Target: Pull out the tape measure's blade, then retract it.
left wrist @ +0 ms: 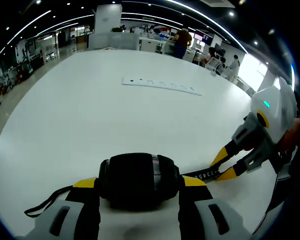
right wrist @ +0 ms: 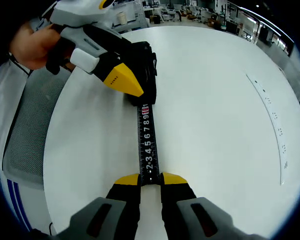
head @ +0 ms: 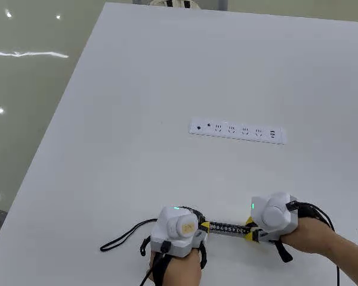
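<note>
Grips the tape measure [left wrist: 135, 170] across its case with the left gripper [left wrist: 140, 184], pinches the blade [right wrist: 147, 145] tip in the right gripper [right wrist: 151, 179], with jaws facing, left hand [head: 178, 269] and right hand [head: 307, 235] low, near together

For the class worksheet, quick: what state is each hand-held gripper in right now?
Left hand-held gripper: shut on the tape measure case.
Right hand-held gripper: shut on the end of the blade.
</note>
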Demonstrator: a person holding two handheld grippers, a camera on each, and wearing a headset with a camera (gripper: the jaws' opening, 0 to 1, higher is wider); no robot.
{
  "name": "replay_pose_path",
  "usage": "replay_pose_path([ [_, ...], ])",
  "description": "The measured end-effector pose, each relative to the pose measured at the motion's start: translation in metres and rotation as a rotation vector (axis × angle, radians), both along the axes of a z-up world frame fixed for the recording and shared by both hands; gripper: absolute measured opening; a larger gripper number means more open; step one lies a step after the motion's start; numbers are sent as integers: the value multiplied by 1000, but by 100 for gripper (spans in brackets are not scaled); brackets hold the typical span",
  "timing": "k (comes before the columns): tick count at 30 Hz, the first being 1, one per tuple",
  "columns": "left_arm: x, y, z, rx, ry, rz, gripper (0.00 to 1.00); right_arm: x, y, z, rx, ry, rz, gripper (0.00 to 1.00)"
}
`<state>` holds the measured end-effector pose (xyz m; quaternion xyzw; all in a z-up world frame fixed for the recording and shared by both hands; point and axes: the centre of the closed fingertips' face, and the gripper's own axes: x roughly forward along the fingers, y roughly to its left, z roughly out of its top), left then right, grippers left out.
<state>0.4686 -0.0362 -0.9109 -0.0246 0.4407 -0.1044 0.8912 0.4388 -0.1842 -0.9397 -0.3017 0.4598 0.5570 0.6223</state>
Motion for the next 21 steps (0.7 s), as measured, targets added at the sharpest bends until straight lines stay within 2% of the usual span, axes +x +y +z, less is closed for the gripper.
replay_pose_path([
  [21,0,0,0,-1,5,-2,60,2,29,1,16,-8,40,15],
])
